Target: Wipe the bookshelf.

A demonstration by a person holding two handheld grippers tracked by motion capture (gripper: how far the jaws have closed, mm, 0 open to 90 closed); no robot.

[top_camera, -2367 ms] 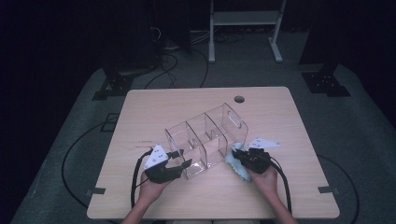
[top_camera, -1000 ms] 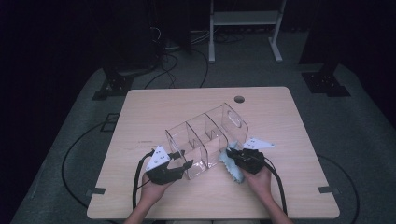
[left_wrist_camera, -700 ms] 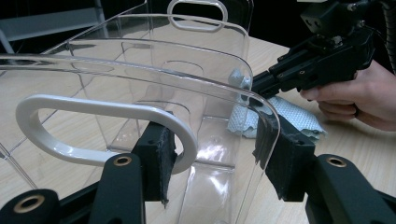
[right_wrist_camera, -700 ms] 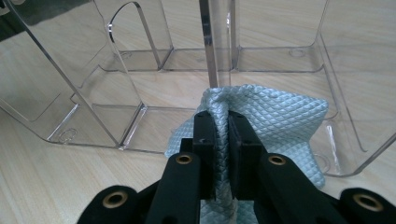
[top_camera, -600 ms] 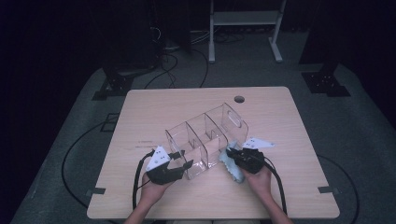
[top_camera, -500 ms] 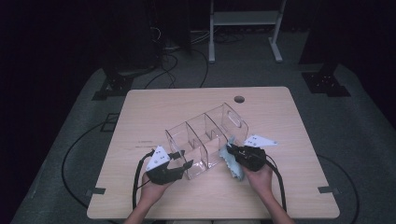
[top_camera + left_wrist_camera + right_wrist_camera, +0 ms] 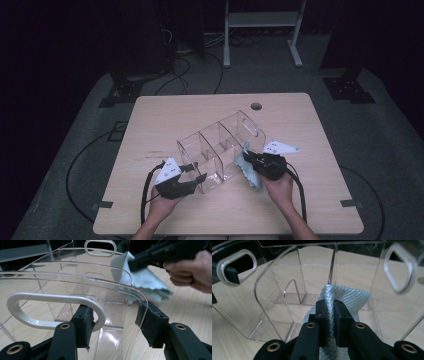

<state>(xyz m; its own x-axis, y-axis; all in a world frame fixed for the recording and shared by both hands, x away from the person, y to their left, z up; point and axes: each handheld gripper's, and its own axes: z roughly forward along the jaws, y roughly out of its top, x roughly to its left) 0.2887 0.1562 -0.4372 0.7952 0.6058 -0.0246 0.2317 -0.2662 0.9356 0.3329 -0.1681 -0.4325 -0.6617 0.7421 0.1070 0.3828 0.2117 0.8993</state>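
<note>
the left gripper (image 7: pixel 194 176) is pinching the near end wall of the clear bin (image 7: pixel 220 150) mid-table to steady it, while the right gripper (image 7: pixel 251 158), jaws pressed on a cloth (image 7: pixel 246 170), is wiping its side.

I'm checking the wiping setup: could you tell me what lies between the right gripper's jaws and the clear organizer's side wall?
A light blue-grey cloth: the right gripper pinches it against the clear organizer, as the right gripper view shows.
</note>
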